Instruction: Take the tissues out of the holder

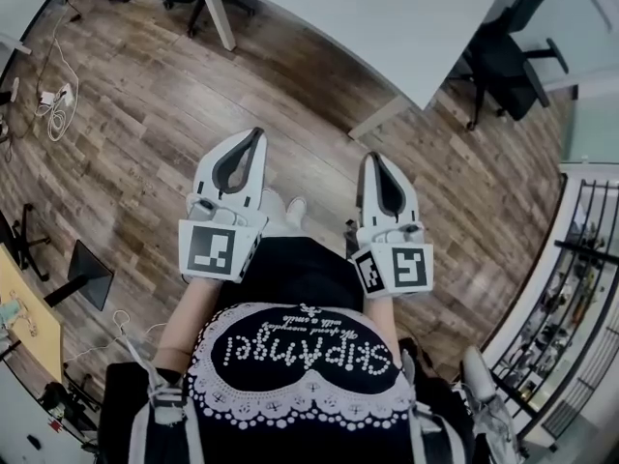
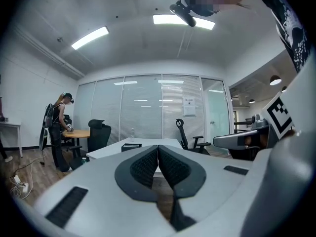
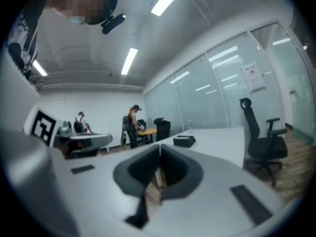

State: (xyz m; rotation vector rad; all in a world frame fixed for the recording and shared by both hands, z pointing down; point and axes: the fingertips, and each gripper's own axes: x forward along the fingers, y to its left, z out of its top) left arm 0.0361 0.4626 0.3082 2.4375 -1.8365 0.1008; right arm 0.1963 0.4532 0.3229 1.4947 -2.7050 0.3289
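Note:
A black tissue holder [image 2: 131, 146] stands on a white table [image 2: 113, 148] some way ahead of me; the right gripper view shows the holder [image 3: 184, 141] too. No tissues can be made out at this distance. I hold both grippers close to my body over the wooden floor, well short of the table [image 1: 406, 17]. My left gripper [image 1: 256, 134] is shut with its tips [image 2: 158, 146] together and nothing between them. My right gripper [image 1: 373, 157] is also shut and empty, its tips [image 3: 159, 146] meeting.
Black office chairs [image 1: 503, 51] stand to the right of the table, one [image 3: 259, 139] near its far end. A metal rack [image 1: 580, 288] lines the right wall. Cables [image 1: 53, 100] lie on the floor at left. Two people [image 3: 132, 125] stand at desks further back.

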